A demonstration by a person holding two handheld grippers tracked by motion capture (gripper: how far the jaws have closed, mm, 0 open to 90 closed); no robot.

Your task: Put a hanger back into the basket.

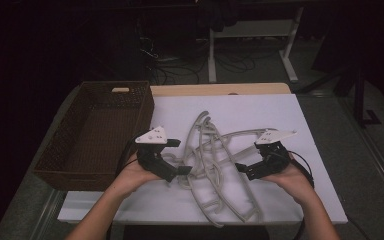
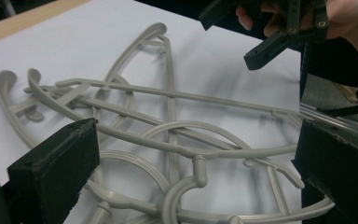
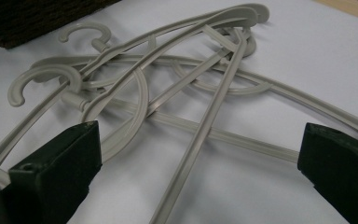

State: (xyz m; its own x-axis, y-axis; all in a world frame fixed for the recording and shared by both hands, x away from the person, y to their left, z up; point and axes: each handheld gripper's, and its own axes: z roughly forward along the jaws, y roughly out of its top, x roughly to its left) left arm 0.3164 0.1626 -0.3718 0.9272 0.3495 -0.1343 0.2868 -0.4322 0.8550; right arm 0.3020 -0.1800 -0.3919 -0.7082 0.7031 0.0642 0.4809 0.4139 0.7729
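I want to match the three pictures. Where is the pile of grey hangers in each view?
High view: the pile of grey hangers lies mid-table on the white board, between both tongs, right of the brown basket.
Left gripper view: hangers spread across the centre between the jaws.
Right gripper view: hangers centre and upper left.
Shared landmark: the white board.

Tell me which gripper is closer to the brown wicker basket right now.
Left. The left gripper sits just off the basket's right wall, at the edge of the hanger pile. The right gripper is across that pile, farther away.
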